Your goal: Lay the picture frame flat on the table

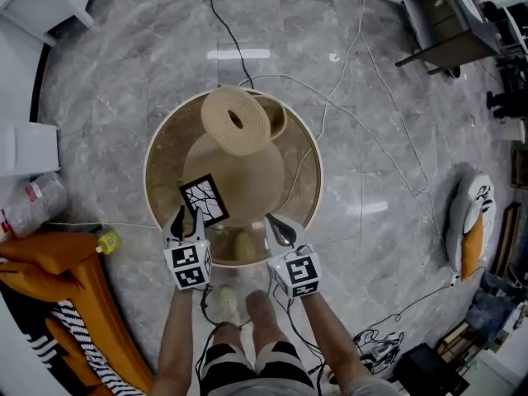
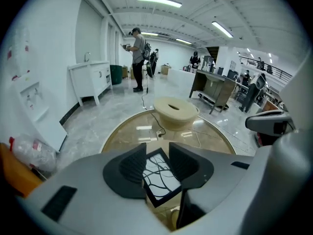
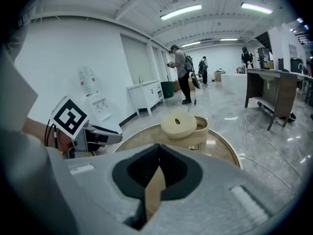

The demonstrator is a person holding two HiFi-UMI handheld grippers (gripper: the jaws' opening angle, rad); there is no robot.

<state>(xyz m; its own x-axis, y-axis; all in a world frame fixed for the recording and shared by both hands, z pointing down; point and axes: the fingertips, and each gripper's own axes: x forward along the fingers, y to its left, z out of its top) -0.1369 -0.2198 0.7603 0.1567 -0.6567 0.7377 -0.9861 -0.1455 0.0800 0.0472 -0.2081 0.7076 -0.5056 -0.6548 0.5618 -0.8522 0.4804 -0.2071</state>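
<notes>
The picture frame (image 1: 204, 200), black-edged with a white sheet of dark branching lines, is at the near left of the round glass-topped table (image 1: 152, 172). My left gripper (image 1: 188, 215) reaches it from the near side. In the left gripper view, the gripper (image 2: 156, 147) has a dark pad pressed on each side edge of the picture frame (image 2: 160, 179), which stands tilted between them. My right gripper (image 1: 280, 228) hovers over the table's near right edge. In the right gripper view, its (image 3: 158, 148) jaws meet at the tips with nothing between them.
A beige lamp-like object (image 1: 235, 122) with a round flat top fills the table's middle and far side. Cables trail across the marble floor (image 1: 371, 139). An orange seat (image 1: 49, 262) and a plastic bottle (image 1: 29, 206) lie to the left. A cushion (image 1: 470, 221) lies right.
</notes>
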